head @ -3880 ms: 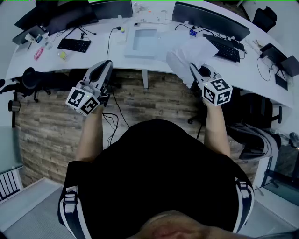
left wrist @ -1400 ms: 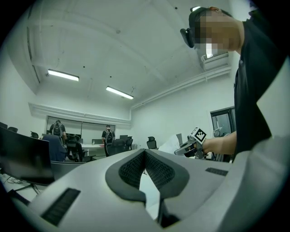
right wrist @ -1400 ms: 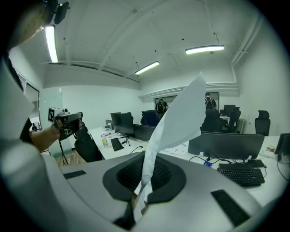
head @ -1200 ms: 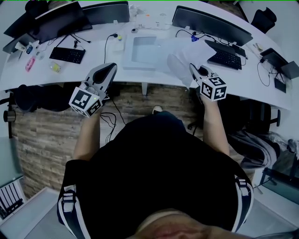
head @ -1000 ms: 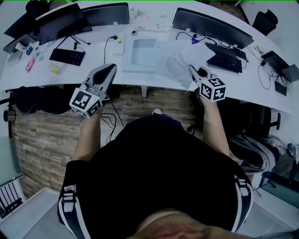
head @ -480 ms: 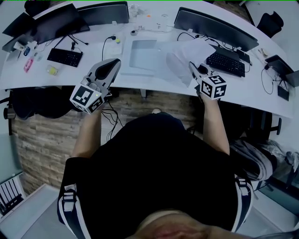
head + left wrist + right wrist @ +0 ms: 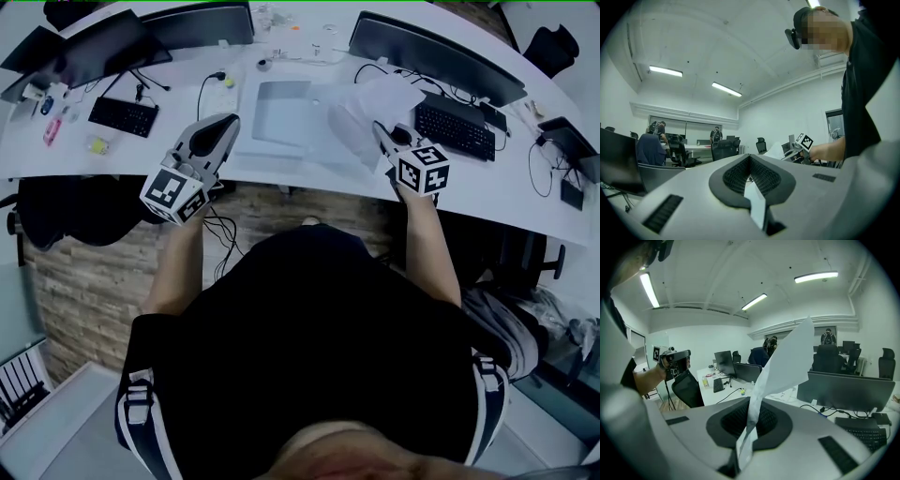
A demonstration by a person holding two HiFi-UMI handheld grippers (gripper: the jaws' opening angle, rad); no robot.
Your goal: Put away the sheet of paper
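Item: sheet of paper (image 7: pixel 787 357), white, creased along its length, clamped by its lower edge between the jaws of the right gripper (image 7: pixel 750 420). It rises upright out of the closed pads and fans wider toward the top. Location: held in the air above the front part of the curved white desk (image 7: pixel 525 187), just right of the tray in the head view and outside it. Container: one shallow pale tray (image 7: pixel 281 147) lying flat on the desk between the two grippers. Its inside shows a flat light surface, and whether that is a liner or a content cannot be told. Left gripper (image 7: pixel 750 173): jaws drawn together with the pads meeting, held over the desk's near edge, left of the tray and apart from the sheet. Desk holdings, left part: black keyboard (image 7: pixel 117 115), small yellow object (image 7: pixel 97 145), small pink object (image 7: pixel 49 131), dark monitor (image 7: pixel 84 52) at the back. Desk holdings, right part: second black keyboard (image 7: pixel 453 129) just beyond the right gripper, long dark monitor (image 7: pixel 431 45) behind it, and loose cables. Surroundings: brick-pattern floor (image 7: pixel 84 272) under the desk, black office chair (image 7: pixel 553 47) at far right.
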